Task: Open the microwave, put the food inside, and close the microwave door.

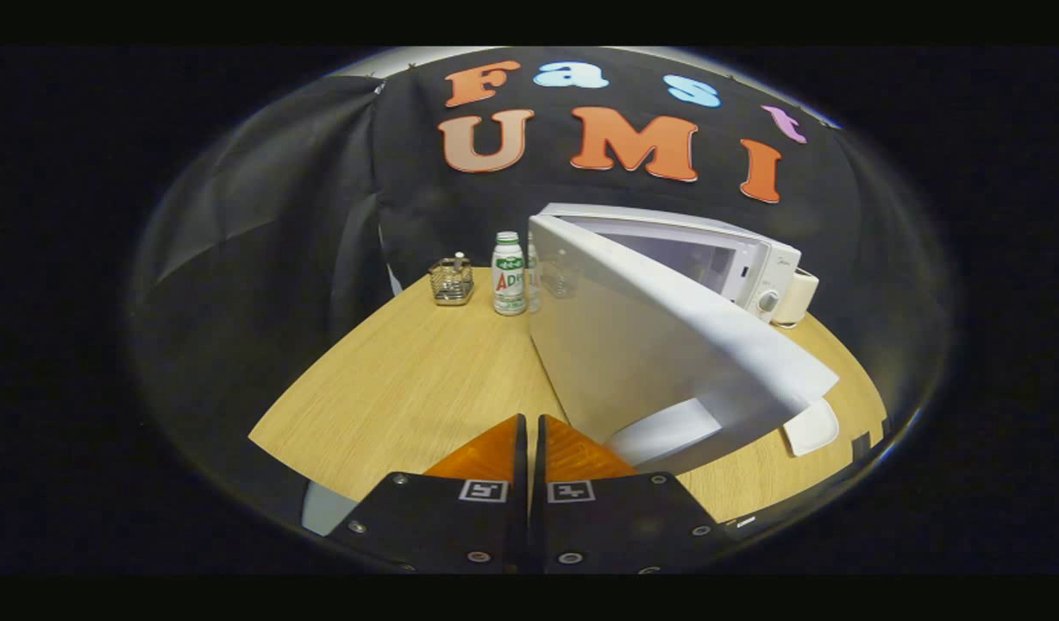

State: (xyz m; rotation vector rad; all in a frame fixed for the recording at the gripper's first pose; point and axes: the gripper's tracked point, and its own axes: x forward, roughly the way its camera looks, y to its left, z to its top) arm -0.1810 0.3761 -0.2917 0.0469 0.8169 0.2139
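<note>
With its door (659,345) swung wide toward the camera, stands open on the wooden counter (409,388): a white microwave (736,259), beyond the fingers and to their right. Hinged on the left side, that door; angled out so that its outer edge reaches nearly back to the fingertips. Visible past it, a pale cavity and a front panel with a round knob (767,301).

Pressed together, or very nearly, with just a thin slit between the two fingers: the hand-held gripper (531,424). Nothing pinched between them. Low over the near edge of the counter, pointing along the wood toward the door's hinge side.

Just right of the fingers, under the overhang of the open door: a white plate (667,429), partly covered by the door. Cannot tell whether anything lies on it. Further right, near the counter's edge, another flat white piece (812,427), rounded at the corners; cannot tell what.

At the far side of the counter, left of the microwave: a small white bottle (509,273) with a green and red label, upright, close beside the door's hinge edge. Left of the bottle and apart from it, a small wire basket (452,281) with something standing in it, too small to make out. Behind the microwave's right end, a cream-coloured object (801,296), touching or nearly touching the casing.

Behind everything, black cloth as backdrop.
</note>
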